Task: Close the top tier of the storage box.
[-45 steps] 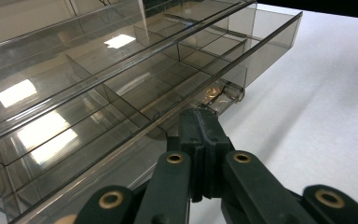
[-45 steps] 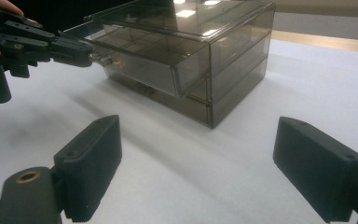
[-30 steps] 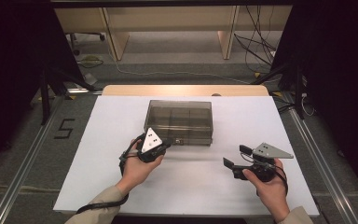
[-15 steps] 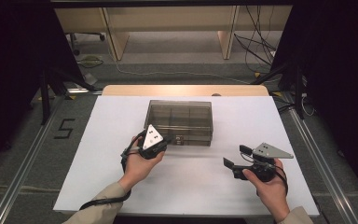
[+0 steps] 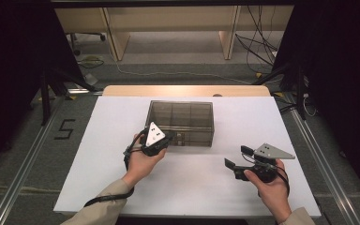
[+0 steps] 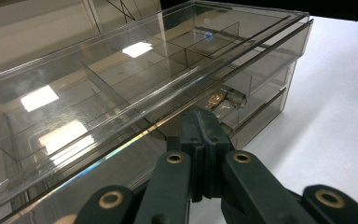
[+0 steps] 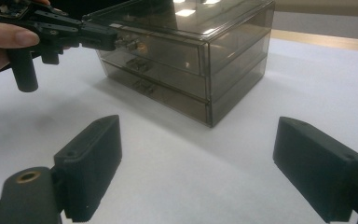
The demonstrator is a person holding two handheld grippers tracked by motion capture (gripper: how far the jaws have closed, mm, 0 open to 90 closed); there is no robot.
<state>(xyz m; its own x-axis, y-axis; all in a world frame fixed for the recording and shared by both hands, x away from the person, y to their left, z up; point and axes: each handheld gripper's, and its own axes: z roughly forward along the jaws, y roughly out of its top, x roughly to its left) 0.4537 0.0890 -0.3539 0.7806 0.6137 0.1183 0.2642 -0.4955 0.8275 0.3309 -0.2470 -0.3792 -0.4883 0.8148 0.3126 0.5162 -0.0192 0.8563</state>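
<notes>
- A see-through grey drawer box [image 5: 181, 123] stands on the white surface [image 5: 98, 154], near the far edge and about in the middle between the left and right edges.
- The box has three drawers on its front, one above the other, and a flat clear top.
- Through the top, thin walls split the inside into small rooms.
- The left gripper [image 5: 166, 139] is at the front of the box, on the near left side, held in the person's left hand [image 5: 143, 161].
- Its fingers [image 6: 204, 133] are pressed together on the small clear handle [image 6: 226, 100] of the top drawer.
- In the right gripper view, the left gripper [image 7: 114, 43] reaches in from the left and its tip meets the top drawer's handle [image 7: 133, 45].
- The top drawer looks closed, in line with the two drawers below it.
- The right gripper [image 5: 236, 157] is near the right front corner of the surface, well apart from the box, held in the person's right hand [image 5: 272, 187].
- Its fingers [image 7: 91, 165] are spread wide, and there is just bare white surface between them.
- The right gripper points toward the box, and it touches nothing.
- A grey three-cornered plate [image 5: 273, 151] sits on top of the right gripper.
</notes>
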